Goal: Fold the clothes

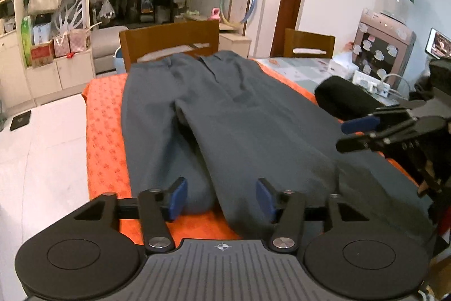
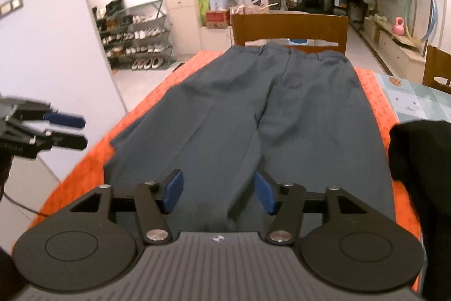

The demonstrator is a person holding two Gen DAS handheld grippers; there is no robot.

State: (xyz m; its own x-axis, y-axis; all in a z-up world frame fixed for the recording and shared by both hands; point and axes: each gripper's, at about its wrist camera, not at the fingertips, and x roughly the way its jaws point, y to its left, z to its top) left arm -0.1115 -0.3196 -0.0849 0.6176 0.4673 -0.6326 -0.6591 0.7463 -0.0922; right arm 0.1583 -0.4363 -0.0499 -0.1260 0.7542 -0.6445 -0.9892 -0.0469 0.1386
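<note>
Nearest thing in both wrist views is the tool itself: the left gripper (image 1: 221, 198) has its blue pads standing apart with nothing pinched, sitting right at the near hem ends of the grey trousers (image 1: 225, 114), one pad over the left leg's cuff and the other over the right leg. The right gripper (image 2: 218, 189) is also spread with nothing between the pads, hovering over the near leg ends (looks like it's over the gap between the two legs, hard to say if a pad touches cloth). The trousers lie flat on the orange tablecloth (image 1: 104, 131), long axis running straight away from both claws, cuffs near, waistband far by the wooden chair (image 1: 169, 41). So I'd guess the next move is each claw closing on a cuff and carrying it far toward the waist. Neither hand looks clearly closer. Black bundle (image 2: 420, 168) sits at the right edge, just beside the trousers, might get in the way.
</note>
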